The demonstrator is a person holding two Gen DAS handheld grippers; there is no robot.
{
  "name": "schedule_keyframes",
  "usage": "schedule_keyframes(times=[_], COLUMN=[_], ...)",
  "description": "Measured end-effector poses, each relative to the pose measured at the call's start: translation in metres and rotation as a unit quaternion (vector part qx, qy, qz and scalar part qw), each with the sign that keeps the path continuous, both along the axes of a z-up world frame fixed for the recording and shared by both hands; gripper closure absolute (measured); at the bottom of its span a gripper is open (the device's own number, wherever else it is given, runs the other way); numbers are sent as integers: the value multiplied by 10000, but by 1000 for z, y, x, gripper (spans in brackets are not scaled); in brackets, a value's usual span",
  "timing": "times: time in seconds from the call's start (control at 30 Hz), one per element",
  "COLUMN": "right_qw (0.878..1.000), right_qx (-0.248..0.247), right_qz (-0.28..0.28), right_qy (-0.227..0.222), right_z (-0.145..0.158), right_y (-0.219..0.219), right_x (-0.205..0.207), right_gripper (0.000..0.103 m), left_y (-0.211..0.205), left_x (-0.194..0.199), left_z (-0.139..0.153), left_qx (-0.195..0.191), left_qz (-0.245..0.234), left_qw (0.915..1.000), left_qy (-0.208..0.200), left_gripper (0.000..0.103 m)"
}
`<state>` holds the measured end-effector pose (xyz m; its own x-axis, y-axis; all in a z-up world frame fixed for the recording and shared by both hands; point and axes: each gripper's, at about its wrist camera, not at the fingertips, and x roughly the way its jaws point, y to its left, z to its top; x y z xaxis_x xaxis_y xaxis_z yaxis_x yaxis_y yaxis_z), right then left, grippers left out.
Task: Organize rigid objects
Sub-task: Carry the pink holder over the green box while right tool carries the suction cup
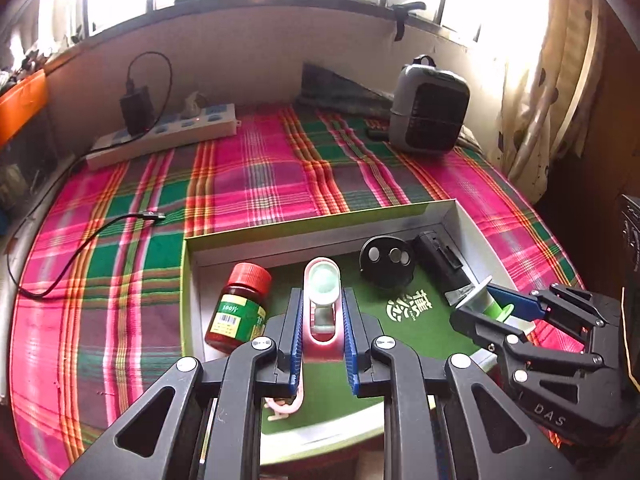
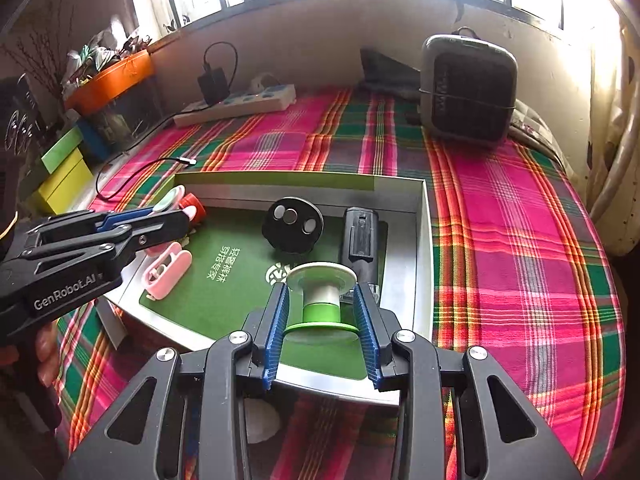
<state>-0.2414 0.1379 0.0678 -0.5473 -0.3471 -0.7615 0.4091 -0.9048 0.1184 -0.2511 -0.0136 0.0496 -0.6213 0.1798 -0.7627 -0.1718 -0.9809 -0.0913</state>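
My left tongs [image 1: 322, 320] pinch a pink plastic oblong gadget with a pale round lens [image 1: 322, 300]; my right tongs [image 2: 322, 320] clamp a green-and-white plastic spool [image 2: 322, 300]. Both hang over the shallow green-floored cardboard box [image 2: 424, 240], beside a red-capped bottle [image 1: 238, 308].

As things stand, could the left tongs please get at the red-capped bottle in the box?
Probably not yet. The left tongs are shut on a pink magnifier, so nothing else can be taken. The red-capped bottle lies just beside them in the box, uncovered, so it looks reachable once the magnifier is set down.
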Motion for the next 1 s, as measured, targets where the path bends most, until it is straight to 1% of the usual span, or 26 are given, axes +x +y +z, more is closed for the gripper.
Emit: schedule_keyframes(times=[0.1,0.47,1.0], right_qw=[10000,9998,9998], right_qx=[28,195,194], right_qz=[9,-10,-25], right_qy=[-10,-36,-36], right_z=[-3,-10,-12], right_y=[0,-1,0], right_x=[-1,-3,-3], right_gripper=[68,68,68], left_y=[2,10,10], left_x=[-6,-17,-22], left_z=[-5,-20,-31], left_qx=[21,-136,-143], left_qz=[-20,-59,-20], left_qw=[10000,9996,9992], left_qy=[-46,-221,-379], left_gripper=[86,86,86])
